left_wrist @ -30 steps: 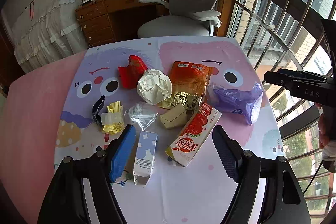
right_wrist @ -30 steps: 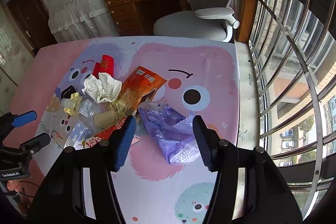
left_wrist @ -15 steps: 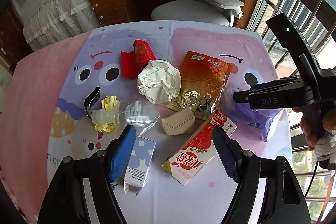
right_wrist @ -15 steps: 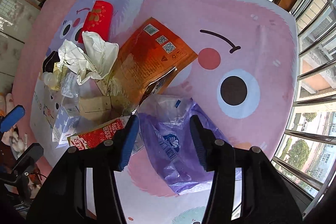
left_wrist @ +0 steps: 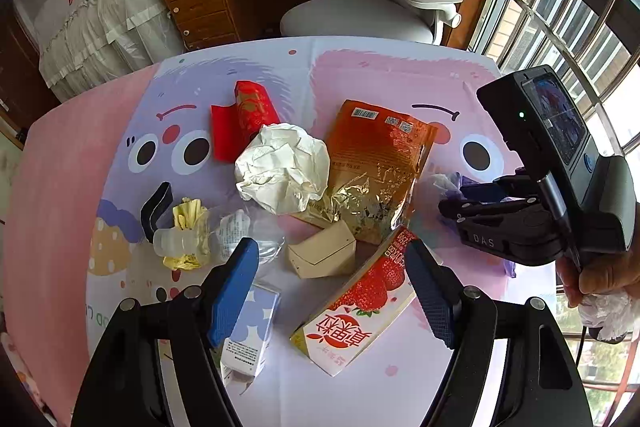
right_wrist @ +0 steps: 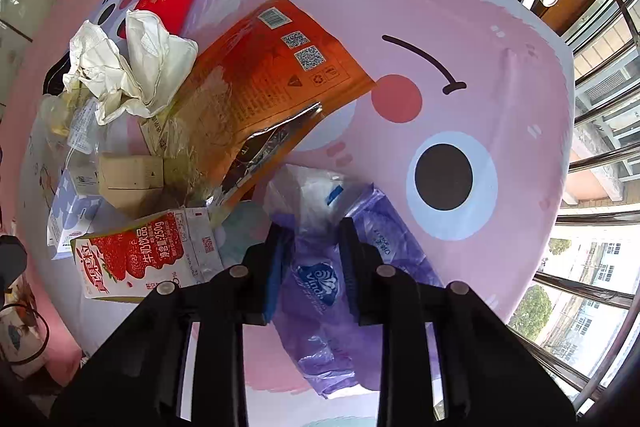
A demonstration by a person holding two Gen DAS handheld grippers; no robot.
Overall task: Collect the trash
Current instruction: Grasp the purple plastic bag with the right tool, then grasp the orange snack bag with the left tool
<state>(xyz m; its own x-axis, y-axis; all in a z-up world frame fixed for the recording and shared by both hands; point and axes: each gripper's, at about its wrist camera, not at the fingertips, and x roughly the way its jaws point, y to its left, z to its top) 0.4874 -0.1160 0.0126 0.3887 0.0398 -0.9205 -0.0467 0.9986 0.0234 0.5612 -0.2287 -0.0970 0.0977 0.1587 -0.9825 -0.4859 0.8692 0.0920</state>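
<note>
At the lower centre of the right wrist view, we see the right tool [right_wrist: 310, 259] pinching the purple plastic wrapper [right_wrist: 320, 311] on the desk [right_wrist: 460, 7]; its far end runs under the fingers. In the left wrist view that wrapper is mostly hidden behind the right tool. Our left tool [left_wrist: 332, 287] hangs spread above the strawberry milk carton [left_wrist: 352, 311], part of which it covers.
</note>
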